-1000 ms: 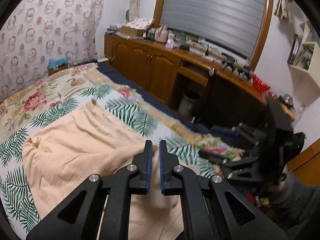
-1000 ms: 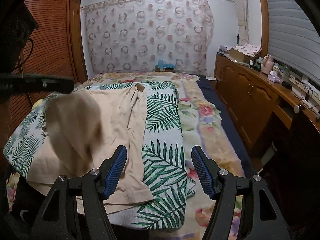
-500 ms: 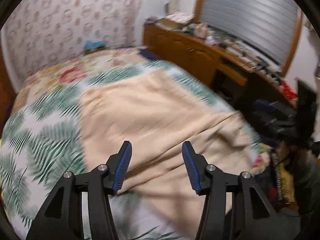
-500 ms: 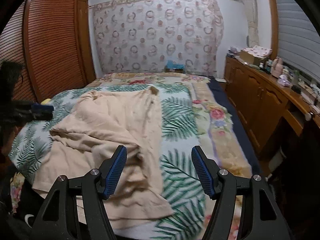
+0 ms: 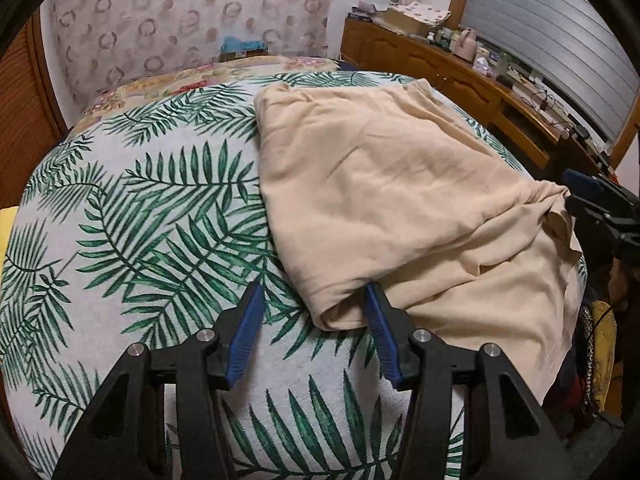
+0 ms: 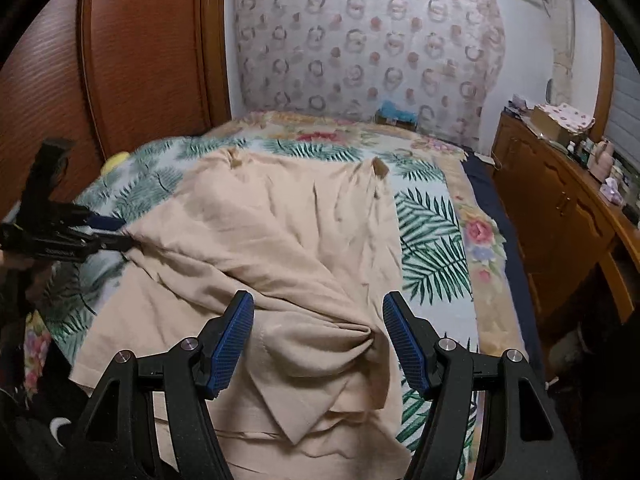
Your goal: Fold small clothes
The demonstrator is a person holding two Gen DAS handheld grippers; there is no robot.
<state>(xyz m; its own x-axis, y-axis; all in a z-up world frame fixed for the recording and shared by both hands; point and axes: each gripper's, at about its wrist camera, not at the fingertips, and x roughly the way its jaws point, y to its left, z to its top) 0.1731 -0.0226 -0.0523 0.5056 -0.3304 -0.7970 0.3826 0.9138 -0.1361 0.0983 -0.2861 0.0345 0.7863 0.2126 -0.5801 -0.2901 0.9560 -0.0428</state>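
The room is a bedroom, seen from two gripper-mounted fisheye cameras. A bed point(image 5: 132, 216) fills most of both views; its cover bears green palm fronds on white, with a floral border toward the far end. Behind the bed hangs a curtain point(image 6: 360, 60) printed with rings and dots. A slatted wooden wardrobe door point(image 6: 140, 52) stands along one side, and a long wooden sideboard point(image 6: 560, 216) along the other, its top crowded with small boxes and bottles beneath a window blind point(image 5: 560, 36).

The task's thing, a peach-coloured garment point(image 5: 384, 184), lies on the bed cover, one part folded over another and creased into loose ridges; its near edge hangs toward the foot of the bed.

The left gripper point(image 5: 312, 312) has its jaws apart, not pressing on anything; the rounded folded corner of the garment lies just by the right-hand jaw, and bare cover shows between the jaws. These jaws opened from shut within the last second and now stand steady. The right gripper point(image 6: 318, 332) has its jaws wide apart above a bunched ridge of the garment, not clamping it.
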